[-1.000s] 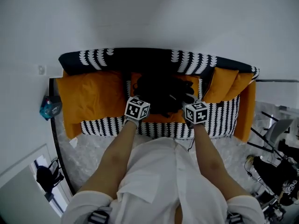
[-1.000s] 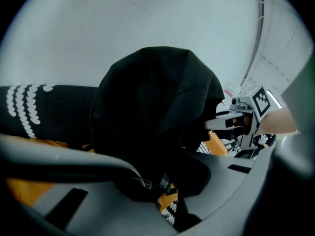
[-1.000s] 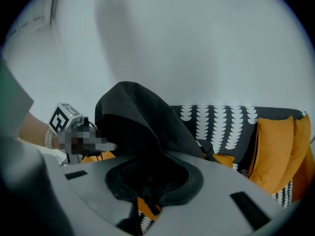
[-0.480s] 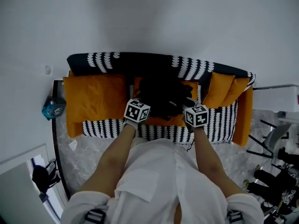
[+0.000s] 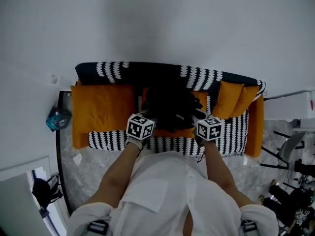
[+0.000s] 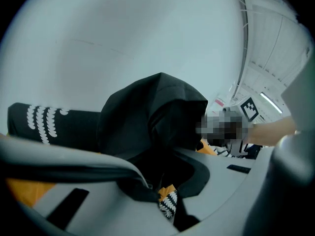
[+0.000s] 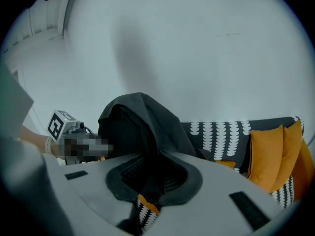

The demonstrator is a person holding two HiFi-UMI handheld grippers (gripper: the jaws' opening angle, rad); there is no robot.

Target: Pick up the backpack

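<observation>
Both grippers are clamped on black fabric. The left gripper and the right gripper each pinch an upper edge of the backpack, one at either side, so I'd say the weight is shared and it hangs level between them. It is over the middle of the sofa, seemingly just off the seat. The forearms reach forward side by side, with the grippers angled downward.

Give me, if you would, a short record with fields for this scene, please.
backpack: black, at the middle of the sofa, fabric pulled up to a peak
left gripper: shut on backpack fabric
right gripper: shut on backpack fabric
sofa: black-and-white pattern, against a white wall
cushions: orange, either side of the backpack
backpack clear of seat: cannot tell
</observation>
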